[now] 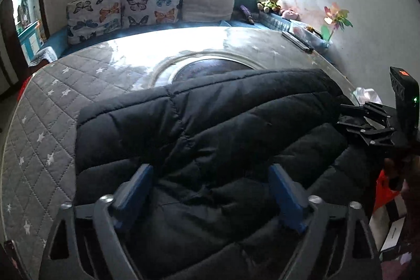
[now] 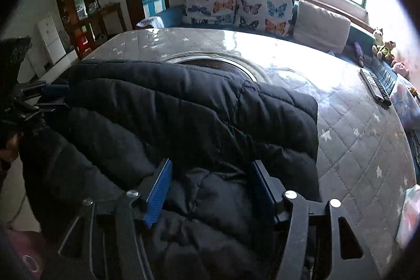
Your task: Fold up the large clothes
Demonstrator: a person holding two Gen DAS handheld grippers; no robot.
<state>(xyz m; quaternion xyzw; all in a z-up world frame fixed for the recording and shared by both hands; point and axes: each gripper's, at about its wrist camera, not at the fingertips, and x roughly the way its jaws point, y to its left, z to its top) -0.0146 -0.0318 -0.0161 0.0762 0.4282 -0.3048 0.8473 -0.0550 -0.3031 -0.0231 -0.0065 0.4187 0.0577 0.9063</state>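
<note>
A black quilted puffer jacket [image 1: 210,109] lies bunched on a grey quilted cover with white stars [image 1: 47,122]. My left gripper [image 1: 212,183] hangs just over the jacket's near part, its blue pads [image 1: 140,181] wide apart and open, gripping nothing. In the right wrist view the jacket [image 2: 183,109] fills the middle, draped over the cover [image 2: 354,148]. My right gripper [image 2: 211,183] is open above a puffy fold, with fabric low between its blue pads [image 2: 158,190] but not pinched. Each gripper shows at the other view's edge: the right gripper [image 1: 341,117] and the left gripper [image 2: 56,96].
Butterfly cushions [image 2: 236,7] and a plain cushion [image 2: 320,25] line the far side under a bright window. Remote controls [image 2: 372,85], plush toys [image 2: 383,46] and a paper pinwheel [image 1: 336,17] sit along the right edge. A dark round inset [image 1: 210,67] shows beyond the jacket.
</note>
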